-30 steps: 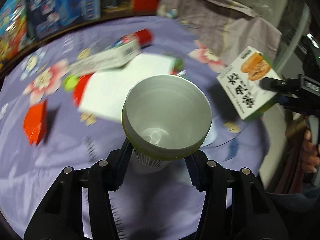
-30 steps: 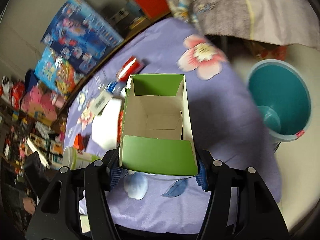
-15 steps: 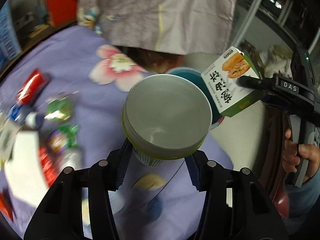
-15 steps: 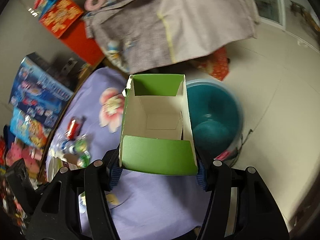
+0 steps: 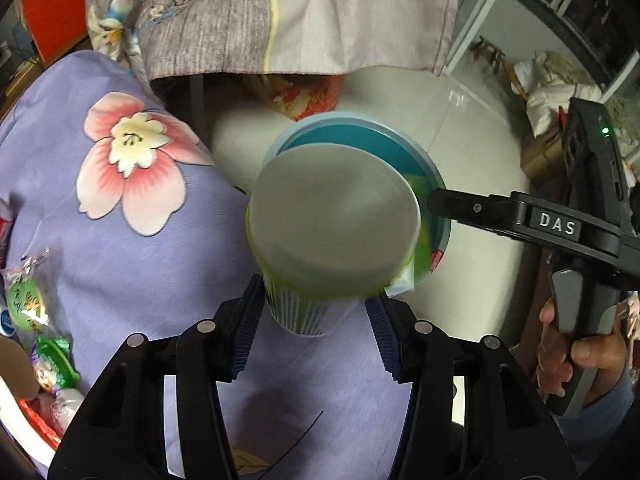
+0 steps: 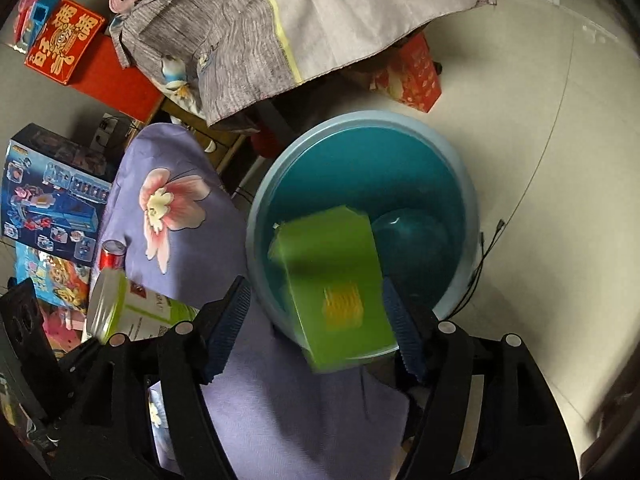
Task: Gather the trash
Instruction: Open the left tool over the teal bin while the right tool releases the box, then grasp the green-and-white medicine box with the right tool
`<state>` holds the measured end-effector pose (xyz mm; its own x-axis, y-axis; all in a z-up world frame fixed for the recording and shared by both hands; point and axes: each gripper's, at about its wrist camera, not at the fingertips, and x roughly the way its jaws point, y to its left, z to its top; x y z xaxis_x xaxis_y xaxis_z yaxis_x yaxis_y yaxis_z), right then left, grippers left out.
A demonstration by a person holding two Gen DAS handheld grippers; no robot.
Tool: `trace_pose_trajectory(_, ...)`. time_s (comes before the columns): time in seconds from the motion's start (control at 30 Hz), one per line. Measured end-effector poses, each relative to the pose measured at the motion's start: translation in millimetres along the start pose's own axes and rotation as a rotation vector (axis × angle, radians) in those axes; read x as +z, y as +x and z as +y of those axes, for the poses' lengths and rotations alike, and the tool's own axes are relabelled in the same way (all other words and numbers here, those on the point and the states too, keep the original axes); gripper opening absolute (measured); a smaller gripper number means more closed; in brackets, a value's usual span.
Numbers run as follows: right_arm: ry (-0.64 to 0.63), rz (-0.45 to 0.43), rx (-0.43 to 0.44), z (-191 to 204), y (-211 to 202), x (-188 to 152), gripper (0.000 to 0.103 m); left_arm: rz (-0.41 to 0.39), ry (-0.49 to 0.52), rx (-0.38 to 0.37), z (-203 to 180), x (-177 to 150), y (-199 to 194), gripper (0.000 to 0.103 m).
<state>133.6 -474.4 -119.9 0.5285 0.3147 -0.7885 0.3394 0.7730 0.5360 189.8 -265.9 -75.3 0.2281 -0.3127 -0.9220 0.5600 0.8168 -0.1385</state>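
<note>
Left wrist view first: the left gripper (image 5: 314,312) has its blue ribbed pads clamped on a green-and-white striped paper cup (image 5: 334,236), mouth toward the lens, so the cup blocks most of what's behind it. Its rim is smeared with blur and I can't read anything on its side. Just beyond it sits the round teal plastic bin (image 5: 438,184) on the pale tile floor, mostly hidden, only an arc of rim showing. Off to the left, the purple flowered cloth (image 5: 132,240) has some small wrappers cut off at the edge.

From the right wrist camera, the right gripper (image 6: 316,320) has just been opening its jaws, and the bright green cardboard box (image 6: 336,284) sits loose between them, no longer pinched, tipped over the bin's near rim. It's blurred, so whether it touches the bin's inside, can't say. Farther back, a grey cloth (image 6: 280,28) drapes over furniture.
</note>
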Motion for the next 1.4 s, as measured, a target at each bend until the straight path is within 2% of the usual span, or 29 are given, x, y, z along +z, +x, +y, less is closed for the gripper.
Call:
trace_pose_trajectory(0.33, 0.062, -0.048, -0.023, -29.6, -19.7, 6.1, 0.076, 0.023, 0.03, -0.002, -16.4, 10.5, 16.3, 0.052)
trace_pose_trajectory(0.6, 0.086, -0.051, -0.041, -36.3, -24.7, 7.8, 0.078, 0.02, 0.036, 0.005, -22.4, 13.9, 21.0, 0.053)
trace_pose_trajectory(0.7, 0.089, -0.041, -0.051, -32.6, -24.6, 6.4, 0.082, 0.001, 0.034, 0.016, -21.3, 10.3, 15.1, 0.069)
trace_pose_trajectory(0.73, 0.087, -0.036, -0.053, -31.0, -24.5, 6.1, 0.082, -0.006, 0.029, 0.021, -19.9, 8.4, 12.3, 0.078)
trace_pose_trajectory(0.83, 0.066, -0.028, -0.071, -19.4, -26.5, 2.8, 0.085, -0.035, 0.006, 0.024, -14.4, 2.2, 2.0, 0.088)
trace_pose_trajectory(1.0, -0.022, -0.017, -0.12, 9.7, -29.3, -4.3, 0.086, -0.056, -0.061, 0.017, 8.6, -16.8, -18.7, 0.092)
trace_pose_trajectory(1.1, -0.09, 0.006, -0.119, 36.9, -27.0, -13.1, 0.091, -0.076, -0.094, 0.026, 24.9, -32.1, -33.6, 0.094)
trace_pose_trajectory(1.4, -0.267, 0.085, -0.107, 125.4, -8.0, -42.1, 0.091, -0.138, -0.215, 0.077, 92.8, -90.1, -88.5, 0.096)
